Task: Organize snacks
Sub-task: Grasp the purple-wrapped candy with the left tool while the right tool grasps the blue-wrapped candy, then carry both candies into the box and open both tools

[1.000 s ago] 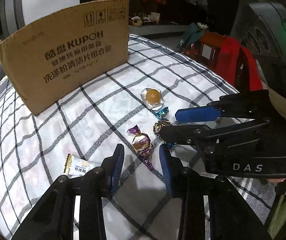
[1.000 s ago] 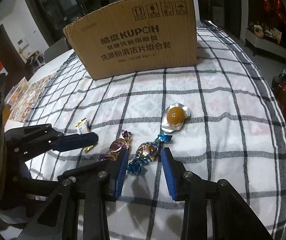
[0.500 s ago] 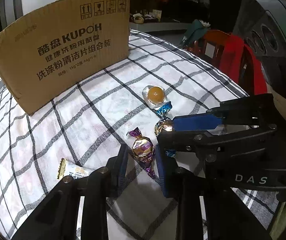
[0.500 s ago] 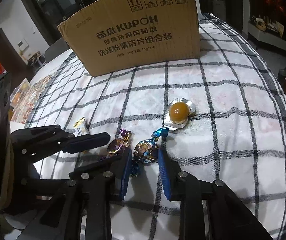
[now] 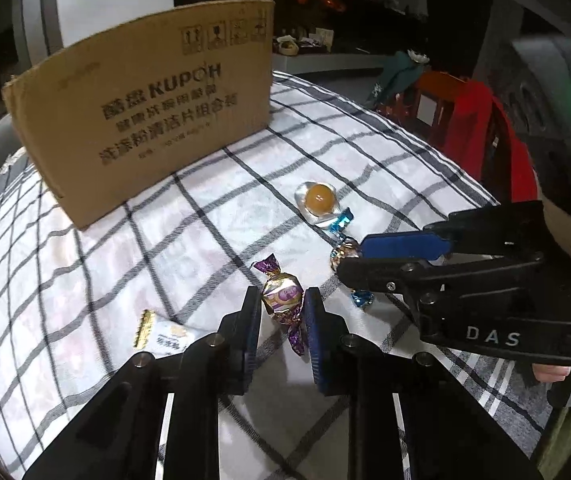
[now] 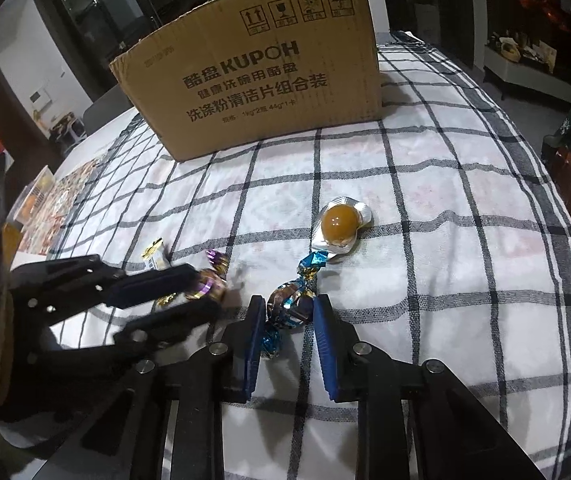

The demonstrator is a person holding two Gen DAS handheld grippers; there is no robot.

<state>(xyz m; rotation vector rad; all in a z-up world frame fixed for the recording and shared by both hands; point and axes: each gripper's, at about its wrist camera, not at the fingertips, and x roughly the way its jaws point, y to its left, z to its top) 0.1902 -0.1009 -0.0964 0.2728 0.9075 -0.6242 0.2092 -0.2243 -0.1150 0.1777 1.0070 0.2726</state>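
A: Left gripper [image 5: 281,312] has its fingers closed on the purple candy [image 5: 280,298]; the right gripper [image 6: 288,314] fingers pinch the blue candy [image 6: 287,304], both near the bench's front edge.

B: Squeeze the bodies, not the twisted ends, and lift straight. The jelly cup [image 6: 340,224] lies just beyond; the cardboard box [image 6: 253,80] stands at the far edge.

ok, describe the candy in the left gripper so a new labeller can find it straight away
Start at the cardboard box standing on the checked tablecloth; four snacks lie in front of it. The one between the left gripper fingers is the purple-and-gold twist-wrapped candy. Its purple ends set it apart from the blue-ended twist candy in the right gripper.
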